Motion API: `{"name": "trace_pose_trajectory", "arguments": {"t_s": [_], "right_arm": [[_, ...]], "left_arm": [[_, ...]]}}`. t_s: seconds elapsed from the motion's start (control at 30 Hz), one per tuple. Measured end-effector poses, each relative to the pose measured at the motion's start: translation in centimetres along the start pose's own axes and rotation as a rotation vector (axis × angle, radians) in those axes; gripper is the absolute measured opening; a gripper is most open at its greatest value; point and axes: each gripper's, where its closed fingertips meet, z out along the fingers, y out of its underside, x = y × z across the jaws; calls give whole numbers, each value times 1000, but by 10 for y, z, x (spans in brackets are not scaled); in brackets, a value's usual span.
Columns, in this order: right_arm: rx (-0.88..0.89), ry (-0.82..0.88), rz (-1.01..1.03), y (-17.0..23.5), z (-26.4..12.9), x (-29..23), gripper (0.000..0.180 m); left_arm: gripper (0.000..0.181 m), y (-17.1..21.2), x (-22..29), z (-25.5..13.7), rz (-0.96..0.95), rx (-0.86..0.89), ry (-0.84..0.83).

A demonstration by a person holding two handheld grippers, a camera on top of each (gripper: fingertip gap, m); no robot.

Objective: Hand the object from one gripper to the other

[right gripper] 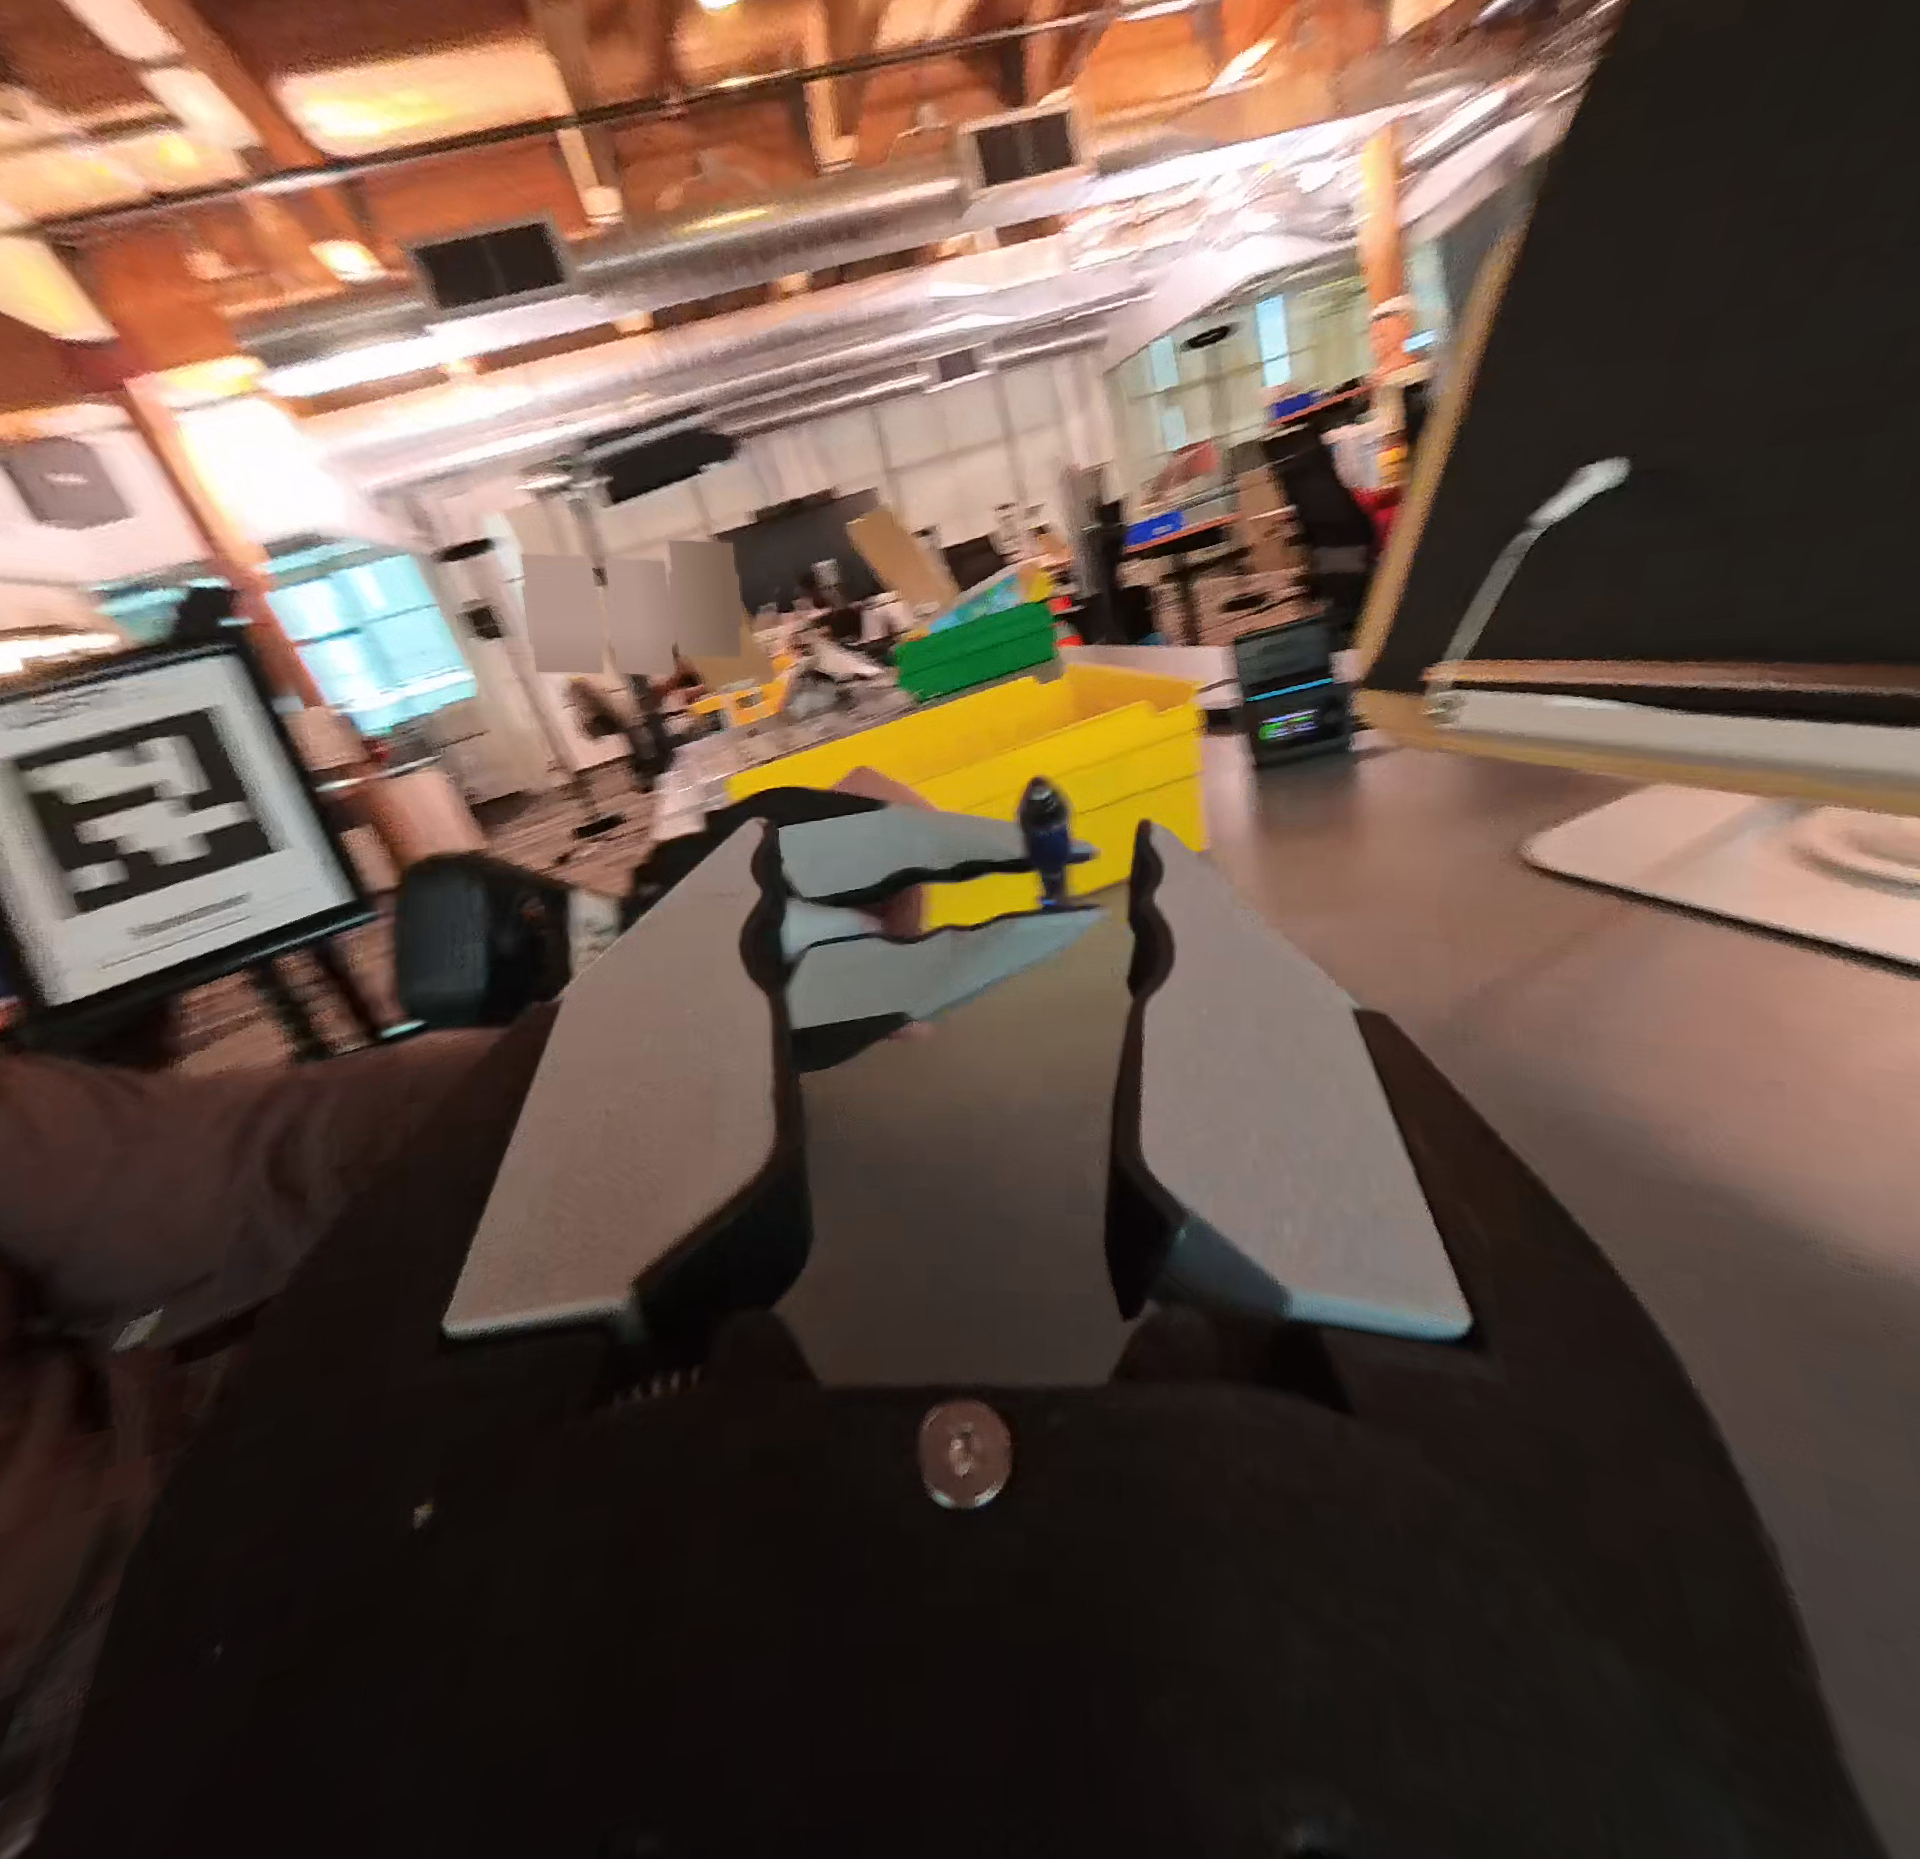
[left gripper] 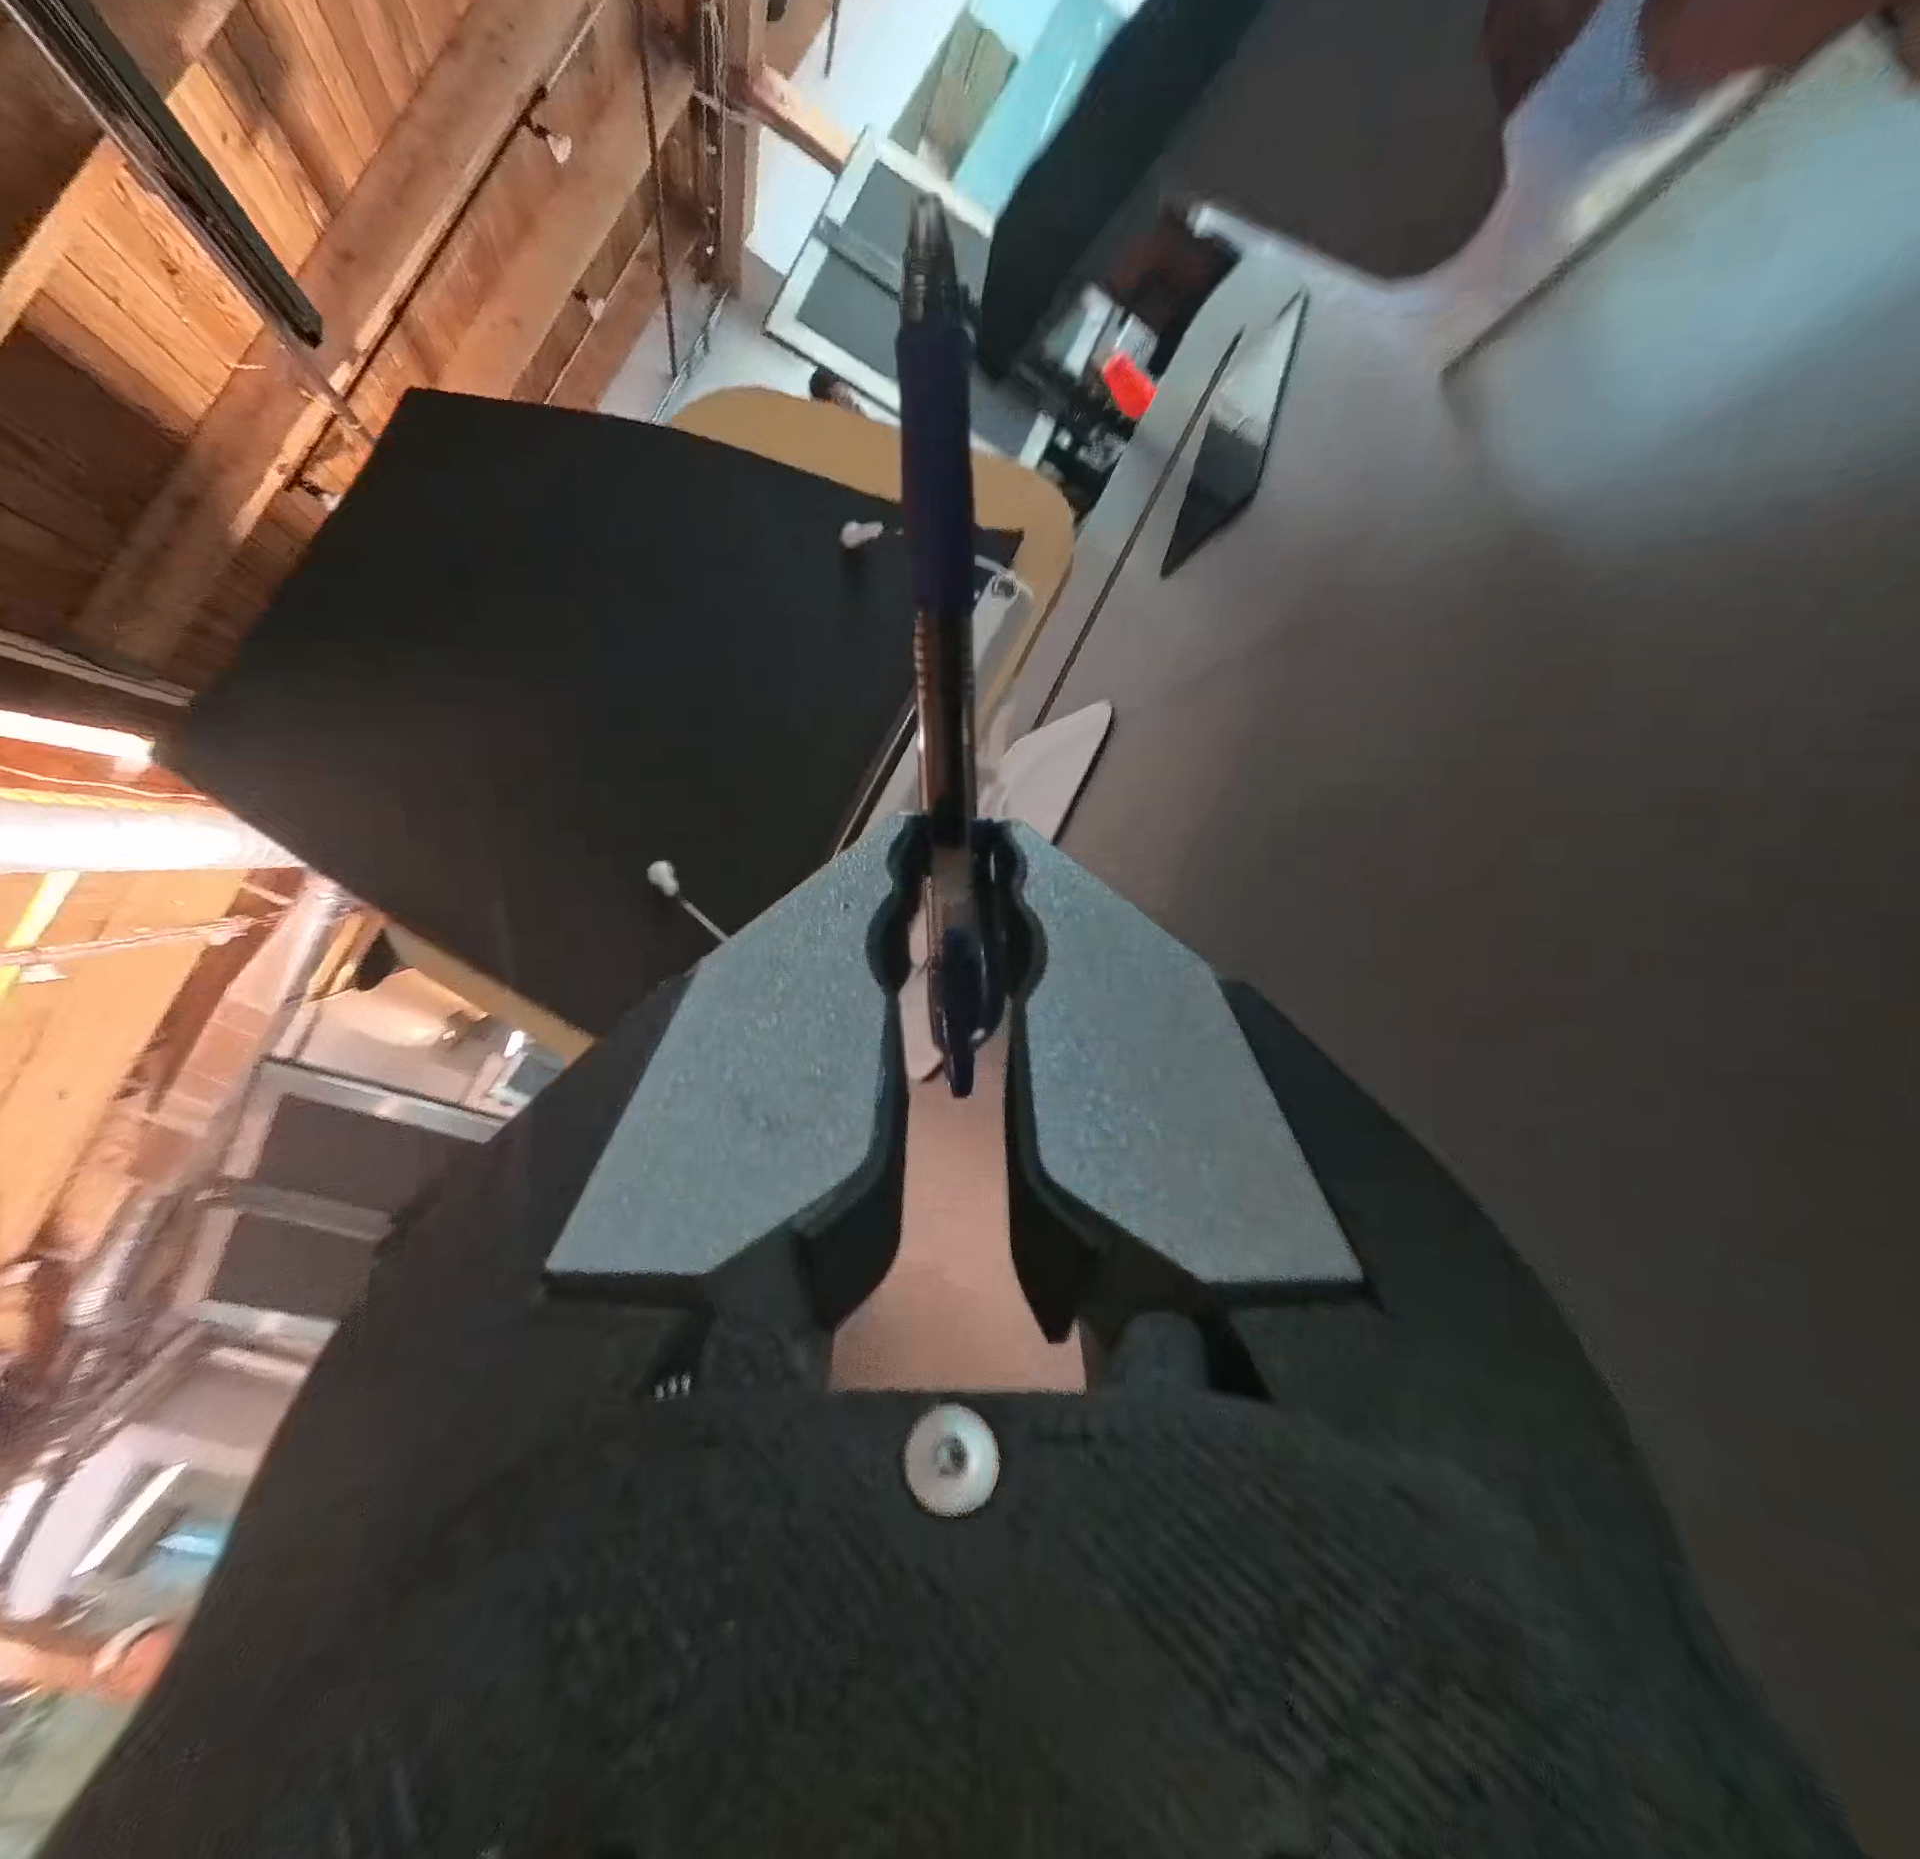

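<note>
**Pen clamped in the left claw, right claw gaping beside it**

We see first the desk (right gripper: 1507, 978), a dark grey surface running along the right of both views. On it, in the right wrist view, stands a yellow bin (right gripper: 997, 760) with a green box (right gripper: 977, 651) at its far rim, and a pale monitor foot (right gripper: 1745, 864) to the right. Off the desk to the left a board (right gripper: 156, 822) bears a black-and-white marker.

The left claw (left gripper: 954, 843) is nearly closed and pinches the pen (left gripper: 938, 521) near its clip end; the dark blue grip and tip project forward, away from the camera, clear of the desk. In the right wrist view we see the same left claw (right gripper: 1029, 890) from the side, lying across the gap, with the pen's (right gripper: 1047, 833) end standing up just past it.

The right claw (right gripper: 951, 864) stands wide and holds nothing; its fingers (right gripper: 665, 1061) flank the left claw without touching the pen.
</note>
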Motion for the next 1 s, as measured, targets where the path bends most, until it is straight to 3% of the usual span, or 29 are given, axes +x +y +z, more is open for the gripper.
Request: {"name": "trace_pose_trajectory", "arguments": {"t_s": [0.13, 0.47, 0.67, 0.77, 0.9, 1.0], "right_arm": [[-65, 255, -137, 6, -10, 35, 63], [-483, 457, -530, 66, 6, 50, 65], [-679, 502, -695, 95, 8, 57, 49], [-755, 535, -701, 103, 0, 66, 11], [-674, 519, -532, 91, -3, 66, 8], [-573, 532, -377, 76, -13, 74, 8]], "left_arm": [[9, 15, 2, 3, 84, -88, -2], [9, 27, 25, 8, 390, -181, 52], [9, 23, 41, 10, 552, -162, 90], [11, 15, 48, 7, 532, -125, 108], [13, 12, 37, 8, 304, -110, 74], [24, 14, 19, 7, 191, -113, 19]]}}
